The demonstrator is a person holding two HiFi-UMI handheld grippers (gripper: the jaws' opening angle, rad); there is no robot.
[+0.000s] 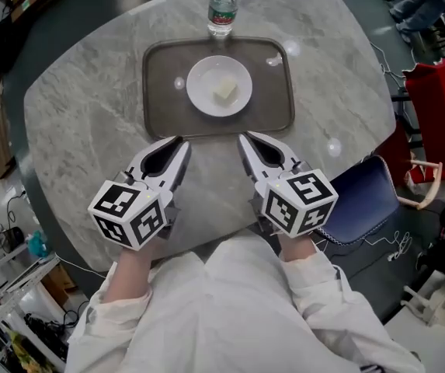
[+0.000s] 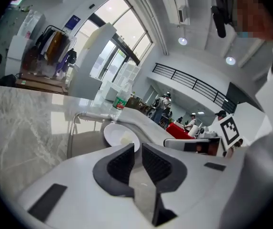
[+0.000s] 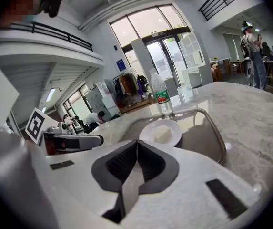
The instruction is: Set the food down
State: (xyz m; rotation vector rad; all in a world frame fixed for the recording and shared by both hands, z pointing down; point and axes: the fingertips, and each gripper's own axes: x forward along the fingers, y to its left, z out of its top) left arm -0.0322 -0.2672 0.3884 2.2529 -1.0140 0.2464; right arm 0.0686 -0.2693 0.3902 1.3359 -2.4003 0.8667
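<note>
With food (image 1: pixel 225 92) seated on the plate (image 1: pixel 199 84) at 12 o'clock, the left gripper (image 1: pixel 180 141) is held narrowly parted, the right gripper (image 1: pixel 242 137) closed, both empty.

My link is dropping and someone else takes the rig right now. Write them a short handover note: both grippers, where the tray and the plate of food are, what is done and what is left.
Left gripper: empty, jaws a narrow gap apart, just short of the tray's near edge.
Right gripper: empty, jaws shut, also just short of the near edge.
Things: the tray lies on the marble table. The white plate sits in the tray with the pale piece of food on it. A water bottle stands at the tray's far edge.
Done: the food looks set down; neither gripper touches anything.
Left: probably nothing; just keep both grippers off the tray.
</note>
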